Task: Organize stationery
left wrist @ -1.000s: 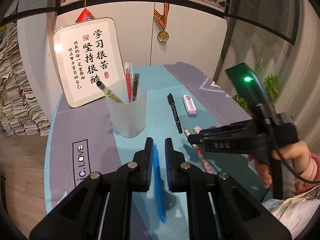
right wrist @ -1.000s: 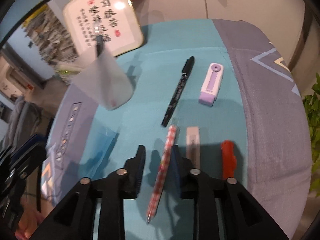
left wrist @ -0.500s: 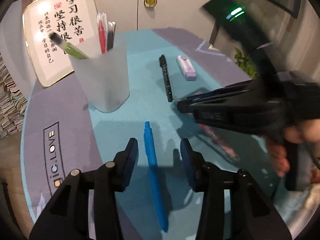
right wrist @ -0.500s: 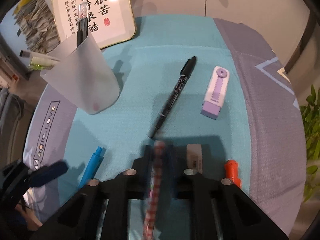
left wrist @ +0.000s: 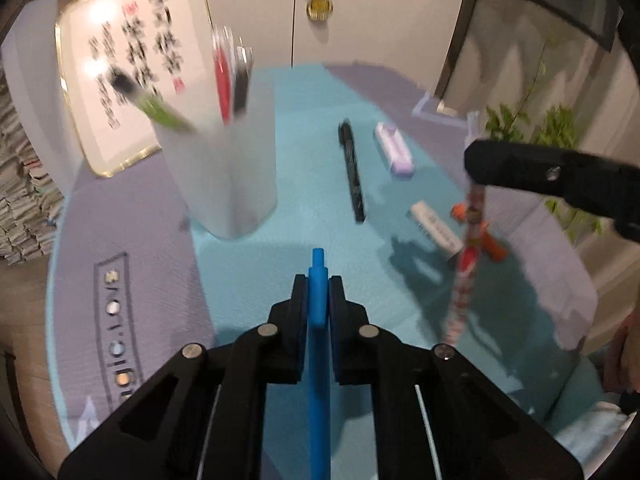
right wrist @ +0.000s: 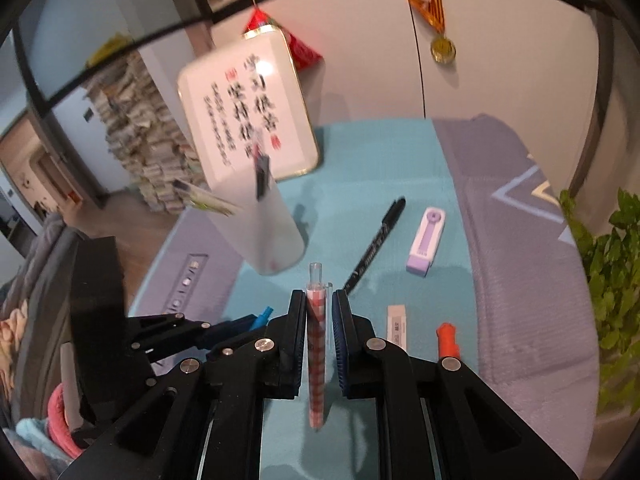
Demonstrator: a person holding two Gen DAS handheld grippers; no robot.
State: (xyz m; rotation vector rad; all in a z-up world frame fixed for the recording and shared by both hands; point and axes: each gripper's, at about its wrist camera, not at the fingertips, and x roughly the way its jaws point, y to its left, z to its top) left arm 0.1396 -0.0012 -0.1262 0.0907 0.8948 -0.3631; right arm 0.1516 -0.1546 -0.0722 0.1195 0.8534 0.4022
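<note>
Blue pen (left wrist: 318,300) gripped, checked pen (right wrist: 316,344) gripped

Blue pen (left wrist: 318,300); red-and-white checked pen (right wrist: 316,344); black marker (left wrist: 352,172); lilac-and-white correction tape (right wrist: 425,245); white eraser (right wrist: 397,326); orange item (right wrist: 447,338). Frosted translucent white cup (left wrist: 224,168). Mat (left wrist: 256,280): teal centre, grey-purple border.
</note>
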